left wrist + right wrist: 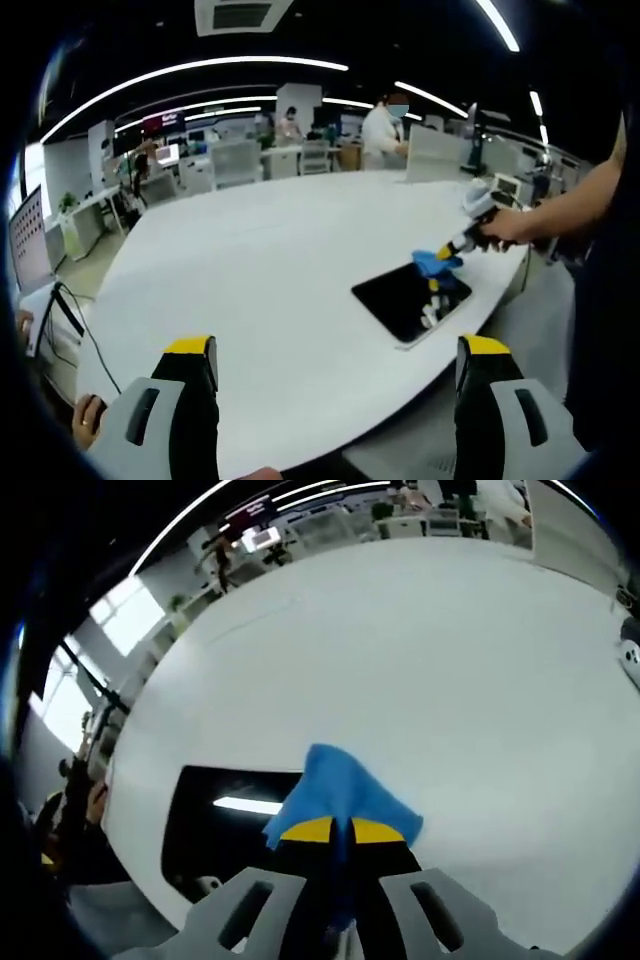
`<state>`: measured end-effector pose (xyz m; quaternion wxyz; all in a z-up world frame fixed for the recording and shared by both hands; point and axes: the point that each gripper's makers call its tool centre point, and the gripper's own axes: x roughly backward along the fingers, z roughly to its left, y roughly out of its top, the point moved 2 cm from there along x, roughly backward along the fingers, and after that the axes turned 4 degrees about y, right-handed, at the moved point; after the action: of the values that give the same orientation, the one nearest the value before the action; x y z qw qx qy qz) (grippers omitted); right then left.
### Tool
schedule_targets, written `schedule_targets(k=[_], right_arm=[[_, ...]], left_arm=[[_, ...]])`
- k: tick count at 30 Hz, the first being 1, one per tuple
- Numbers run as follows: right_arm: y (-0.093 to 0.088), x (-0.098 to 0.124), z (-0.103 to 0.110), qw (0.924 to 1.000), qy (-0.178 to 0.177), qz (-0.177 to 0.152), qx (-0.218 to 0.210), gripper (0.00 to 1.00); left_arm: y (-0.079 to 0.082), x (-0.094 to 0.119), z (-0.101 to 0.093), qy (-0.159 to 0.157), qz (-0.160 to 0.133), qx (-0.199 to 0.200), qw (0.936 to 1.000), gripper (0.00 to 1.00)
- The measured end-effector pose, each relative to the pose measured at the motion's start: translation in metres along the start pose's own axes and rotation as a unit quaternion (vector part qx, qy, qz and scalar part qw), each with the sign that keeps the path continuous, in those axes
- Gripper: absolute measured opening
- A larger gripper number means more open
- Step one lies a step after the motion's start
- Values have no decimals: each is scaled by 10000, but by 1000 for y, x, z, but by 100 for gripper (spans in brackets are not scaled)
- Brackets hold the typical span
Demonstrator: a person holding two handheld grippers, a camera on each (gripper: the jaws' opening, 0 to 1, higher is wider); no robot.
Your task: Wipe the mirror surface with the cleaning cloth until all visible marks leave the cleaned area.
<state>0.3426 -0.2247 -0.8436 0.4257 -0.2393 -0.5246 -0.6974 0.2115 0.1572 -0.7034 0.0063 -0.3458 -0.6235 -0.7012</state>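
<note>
A dark rectangular mirror (408,298) lies flat near the right edge of the white table (270,270). In the left gripper view my left gripper (335,362) stands open above the near table edge, well short of the mirror. My right gripper (452,250) comes in from the right, held by a hand, with a blue cleaning cloth (436,261) at its tip over the mirror's far corner. In the right gripper view the right gripper (342,829) is shut on the blue cloth (340,792), which hangs over the mirror (225,810) and the table (420,660).
A small white object (630,660) lies near the table's right edge in the right gripper view. Desks, chairs and people (385,130) stand beyond the table's far side. A monitor (28,240) and cables (75,320) sit at the left.
</note>
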Motion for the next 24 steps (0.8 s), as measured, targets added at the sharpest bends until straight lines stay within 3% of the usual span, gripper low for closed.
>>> schedule_targets(k=[24], right_arm=[[0,-28,60,9987,307,234,333,0]], left_arm=[[4,2,5,-59,-41,-10,10000,100]])
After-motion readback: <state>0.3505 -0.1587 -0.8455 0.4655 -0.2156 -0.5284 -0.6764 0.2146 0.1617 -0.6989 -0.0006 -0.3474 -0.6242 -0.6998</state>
